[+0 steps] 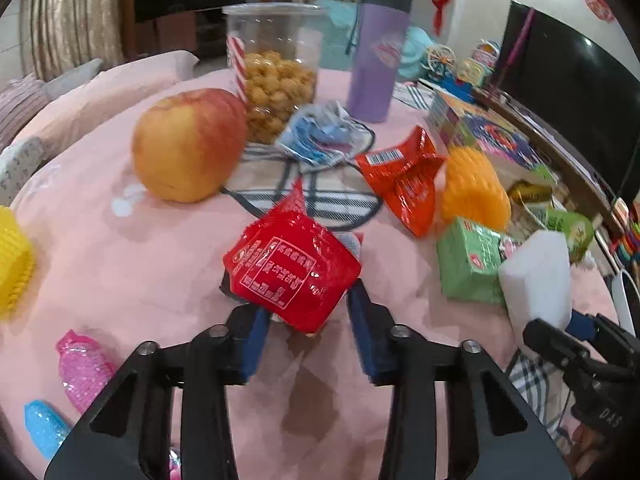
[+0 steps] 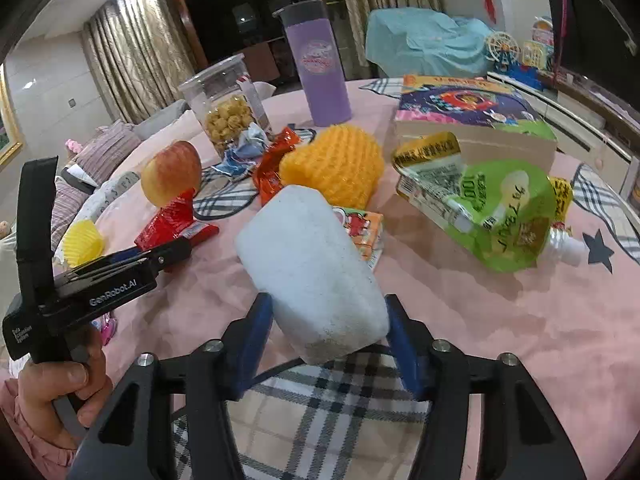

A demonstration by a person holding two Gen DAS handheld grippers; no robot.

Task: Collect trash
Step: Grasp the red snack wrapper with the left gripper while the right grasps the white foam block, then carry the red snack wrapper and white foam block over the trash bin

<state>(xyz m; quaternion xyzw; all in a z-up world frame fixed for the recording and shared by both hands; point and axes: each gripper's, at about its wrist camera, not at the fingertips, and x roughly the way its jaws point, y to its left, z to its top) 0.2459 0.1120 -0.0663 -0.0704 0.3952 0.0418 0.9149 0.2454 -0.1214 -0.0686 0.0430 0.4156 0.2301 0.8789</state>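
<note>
- The left gripper (image 1: 308,312) is closing its blue pads on a red snack wrapper (image 1: 294,268); the wrapper is sitting between the jaws and bulging above them, and the pads seem to be pressing its lower sides, though the blur makes the contact on the right pad not fully sure.
- The right gripper (image 2: 326,334) is holding a white foam block (image 2: 312,272) between its pads, with the jaws partly apart around the block's near end.
- More trash is lying on the pink tablecloth (image 1: 120,260) farther out: an orange wrapper (image 1: 404,180), a crumpled blue-and-white wrapper (image 1: 320,136) and a green drink pouch (image 2: 500,216).
- An apple (image 1: 188,144), a clear jar of snacks (image 1: 276,72) and a purple bottle (image 1: 378,52) are standing behind them and are probably not trash.
- Risk: the red wrapper is glossy and puffed, so it could be slipping out upward if the pads are squeezing only its thin bottom edge.
- Risk: the foam block is gripped near one end, so its long free part could be tilting and knocking the small green carton (image 1: 470,264) just beside it.
- Risk: the two grippers are working near each other, and a careless swing could be making them collide.
</note>
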